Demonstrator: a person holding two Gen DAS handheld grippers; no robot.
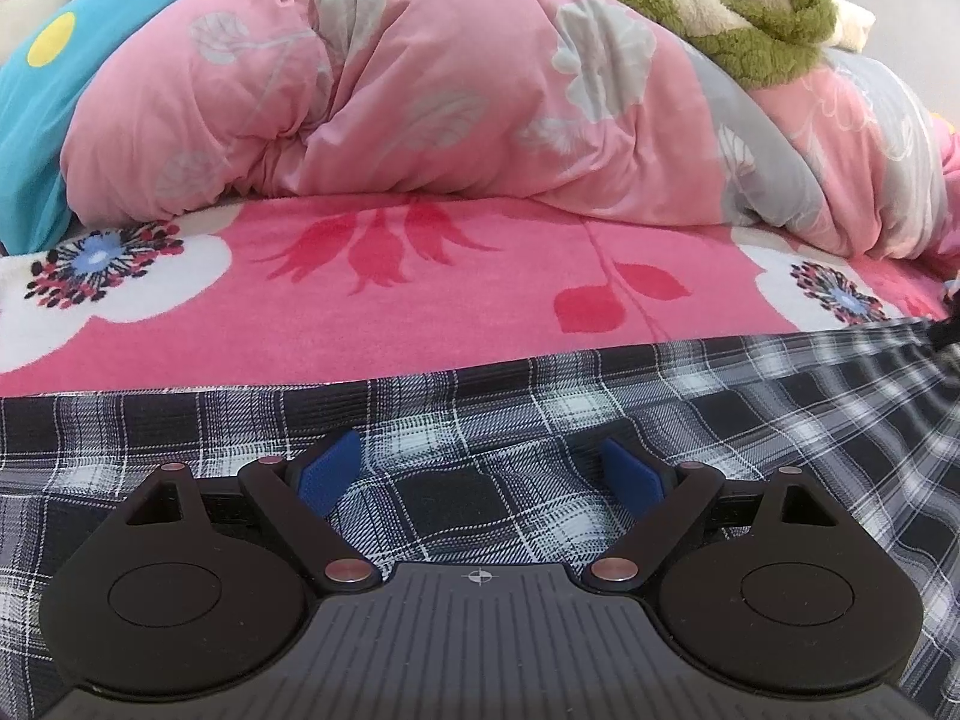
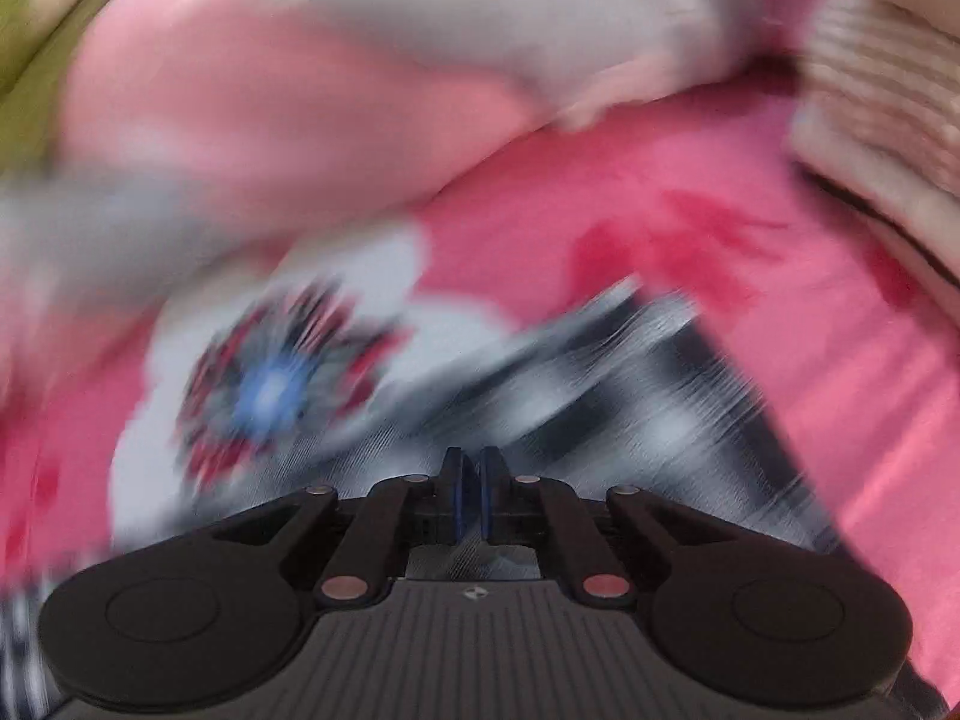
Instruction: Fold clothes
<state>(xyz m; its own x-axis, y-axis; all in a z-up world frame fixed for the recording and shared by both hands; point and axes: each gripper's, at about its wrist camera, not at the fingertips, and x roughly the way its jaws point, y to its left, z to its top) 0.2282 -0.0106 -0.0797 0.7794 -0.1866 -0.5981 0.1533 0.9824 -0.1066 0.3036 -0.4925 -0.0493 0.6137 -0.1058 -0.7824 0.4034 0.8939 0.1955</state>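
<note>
Plaid shirt (image 1: 540,420) flat on pink floral blanket (image 1: 420,312). Left gripper (image 1: 480,474) spread above shirt, gripping nothing. Right gripper (image 2: 471,480) pinching shirt edge; view blurred.

A black, white and grey plaid garment (image 1: 540,420) lies on a bright pink blanket (image 1: 420,312) printed with red tulips and white flowers with blue centres, behind it a paler pink quilt (image 1: 420,90) with grey leaves, a turquoise cloth (image 1: 36,120) with a yellow dot, and a fuzzy green-and-cream throw (image 1: 738,18).
</note>
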